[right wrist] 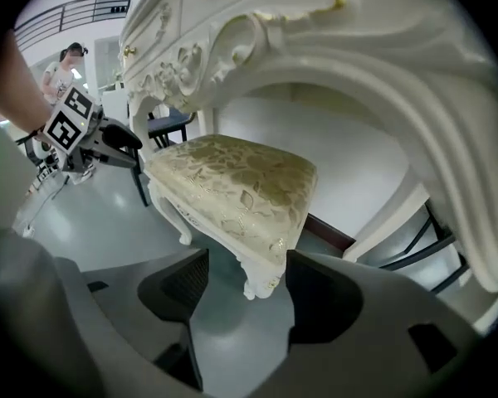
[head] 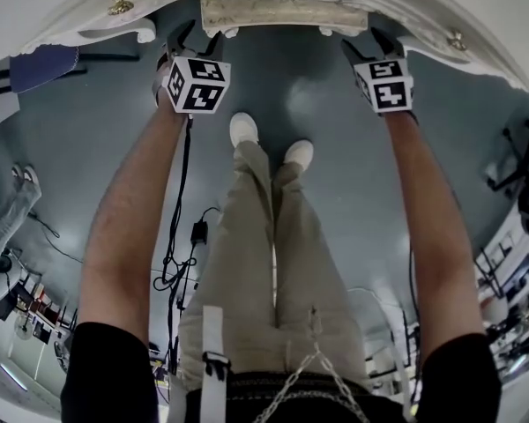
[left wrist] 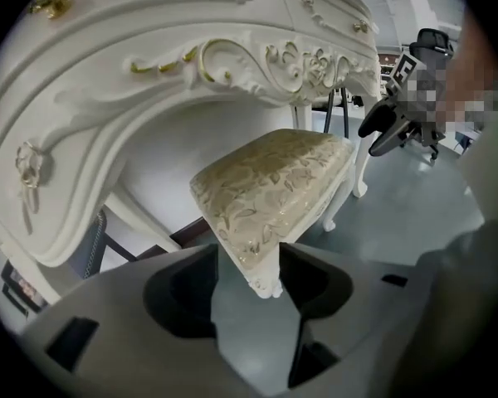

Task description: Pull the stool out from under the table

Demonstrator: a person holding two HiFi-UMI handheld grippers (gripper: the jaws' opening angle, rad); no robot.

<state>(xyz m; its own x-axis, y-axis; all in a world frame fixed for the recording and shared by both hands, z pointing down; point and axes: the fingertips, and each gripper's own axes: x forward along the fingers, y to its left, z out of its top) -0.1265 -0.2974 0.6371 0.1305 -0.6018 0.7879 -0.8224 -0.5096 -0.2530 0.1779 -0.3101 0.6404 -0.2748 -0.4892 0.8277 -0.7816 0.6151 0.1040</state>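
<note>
The stool (head: 282, 11), white with a cream floral cushion, stands partly under the ornate white table (head: 476, 7). In the head view my left gripper (head: 189, 38) is at its left front corner and my right gripper (head: 379, 47) at its right front corner. The left gripper view shows the stool (left wrist: 274, 181) with its near corner and leg top between the jaws of my left gripper (left wrist: 249, 259). The right gripper view shows the stool (right wrist: 232, 181) with its corner between the jaws of my right gripper (right wrist: 247, 264), with a gap beside one pad. Both stand open.
The carved table apron (left wrist: 149, 23) arches over the stool, and a table leg (right wrist: 398, 214) stands behind it. My legs and shoes (head: 264, 236) stand on the grey floor just short of the stool. Cables (head: 181, 263) lie at my left. An office chair (left wrist: 432, 44) is further off.
</note>
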